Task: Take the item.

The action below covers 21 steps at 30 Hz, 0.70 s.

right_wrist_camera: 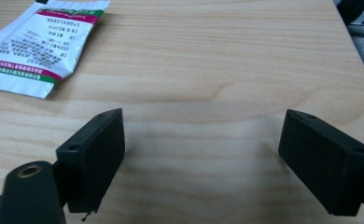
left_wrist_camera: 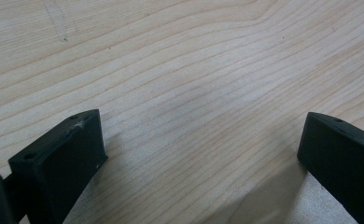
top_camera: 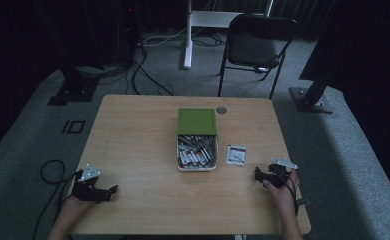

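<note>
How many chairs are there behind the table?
1. A black folding chair stands on the carpet beyond the far edge of the table, toward its right side. Others may be hidden in the dark.

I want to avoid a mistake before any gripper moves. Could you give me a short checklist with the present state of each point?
1. Left gripper open, nothing between jaws: ok.
2. Right gripper open, nothing between jaws: ok.
3. White sachet lies flat, apart from right gripper: ok.
4. Green lid slid back, box contents exposed: ok.
5. What the box contents are: cannot tell.
</note>
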Motion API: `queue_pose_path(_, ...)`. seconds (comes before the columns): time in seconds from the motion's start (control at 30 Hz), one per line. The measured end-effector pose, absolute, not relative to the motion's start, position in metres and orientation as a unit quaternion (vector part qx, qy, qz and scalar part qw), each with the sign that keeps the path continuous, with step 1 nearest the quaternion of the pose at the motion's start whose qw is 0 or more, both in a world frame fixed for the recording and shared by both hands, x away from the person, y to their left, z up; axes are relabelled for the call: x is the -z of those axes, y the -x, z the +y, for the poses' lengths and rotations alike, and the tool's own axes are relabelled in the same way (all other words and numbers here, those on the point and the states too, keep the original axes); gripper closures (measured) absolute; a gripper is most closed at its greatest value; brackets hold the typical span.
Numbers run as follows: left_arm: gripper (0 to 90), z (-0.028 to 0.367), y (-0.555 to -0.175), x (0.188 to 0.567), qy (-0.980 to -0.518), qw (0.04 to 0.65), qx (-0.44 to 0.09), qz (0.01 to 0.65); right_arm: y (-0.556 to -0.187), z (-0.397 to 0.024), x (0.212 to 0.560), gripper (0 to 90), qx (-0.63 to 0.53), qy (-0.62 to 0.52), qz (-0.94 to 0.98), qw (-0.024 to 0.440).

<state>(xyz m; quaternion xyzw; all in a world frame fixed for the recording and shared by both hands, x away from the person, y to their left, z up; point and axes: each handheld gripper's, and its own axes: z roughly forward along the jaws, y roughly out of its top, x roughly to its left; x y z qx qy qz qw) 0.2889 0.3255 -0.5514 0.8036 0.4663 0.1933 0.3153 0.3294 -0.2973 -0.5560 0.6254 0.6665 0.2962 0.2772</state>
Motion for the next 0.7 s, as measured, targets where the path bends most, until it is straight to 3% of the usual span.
queue_pose_path(0.7,1.4,0.326,-0.289,0.551,-0.804,0.315,-0.193,0.465,-0.295,-0.305,0.557,13.9,-0.28,-0.666,0.631,0.281)
